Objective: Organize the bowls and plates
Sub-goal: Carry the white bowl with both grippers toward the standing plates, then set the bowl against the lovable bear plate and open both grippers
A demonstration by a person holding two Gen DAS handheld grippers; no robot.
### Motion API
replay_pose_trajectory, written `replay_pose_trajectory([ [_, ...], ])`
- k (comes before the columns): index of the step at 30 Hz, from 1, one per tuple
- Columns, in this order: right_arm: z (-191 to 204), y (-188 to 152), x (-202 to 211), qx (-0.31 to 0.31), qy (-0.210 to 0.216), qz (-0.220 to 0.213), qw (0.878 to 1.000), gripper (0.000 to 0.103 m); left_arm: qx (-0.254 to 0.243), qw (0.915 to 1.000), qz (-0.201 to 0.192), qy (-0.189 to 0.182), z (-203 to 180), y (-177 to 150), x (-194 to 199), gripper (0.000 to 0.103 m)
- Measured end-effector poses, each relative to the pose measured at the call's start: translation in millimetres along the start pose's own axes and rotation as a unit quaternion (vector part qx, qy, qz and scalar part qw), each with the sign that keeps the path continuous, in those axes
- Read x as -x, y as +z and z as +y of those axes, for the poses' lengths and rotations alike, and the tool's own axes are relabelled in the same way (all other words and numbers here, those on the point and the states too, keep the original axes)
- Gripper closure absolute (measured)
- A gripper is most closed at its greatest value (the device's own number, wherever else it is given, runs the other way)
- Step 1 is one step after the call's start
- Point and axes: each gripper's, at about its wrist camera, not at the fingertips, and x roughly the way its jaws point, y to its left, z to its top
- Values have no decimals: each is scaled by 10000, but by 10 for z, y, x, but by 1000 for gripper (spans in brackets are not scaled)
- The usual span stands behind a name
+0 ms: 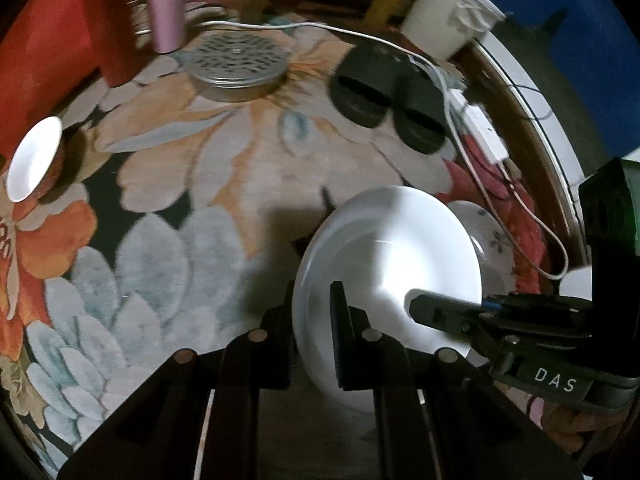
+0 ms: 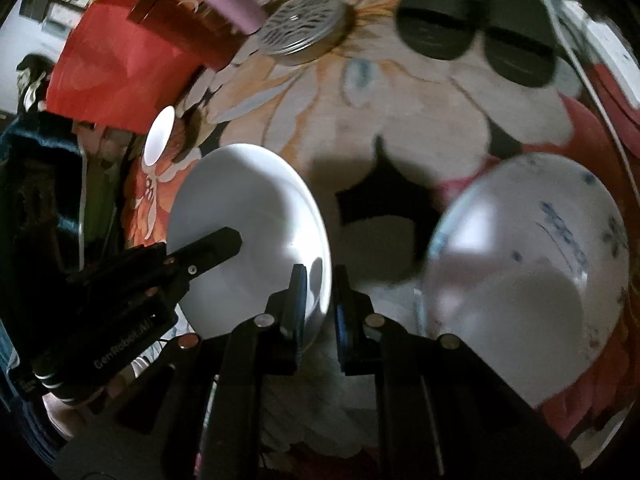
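Observation:
A plain white plate is held tilted above the flowered tablecloth by both grippers. My left gripper is shut on its near rim. My right gripper is shut on the opposite rim of the same plate, and its finger shows from the right in the left wrist view. A patterned bowl with blue marks lies on the table to the right, partly behind the plate in the left wrist view. A small white dish sits at the far left, also in the right wrist view.
A round perforated metal tin, a pair of black slippers, a white cable with adapter, a pink bottle, a red box and a white cup stand at the back of the table.

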Motion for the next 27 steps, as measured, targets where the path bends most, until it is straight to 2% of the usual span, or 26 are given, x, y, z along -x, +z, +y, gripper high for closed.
replay_pose_trajectory([
  [13,-754,-431,420,-813,-331,-129,9961,90,-676,9964,378,-358,-874,-179,-323,91],
  [27,-1089,-548,377,-1123,-357,-18,9930,90,-828,9932,696,-434,-1108,-256,-543,90],
])
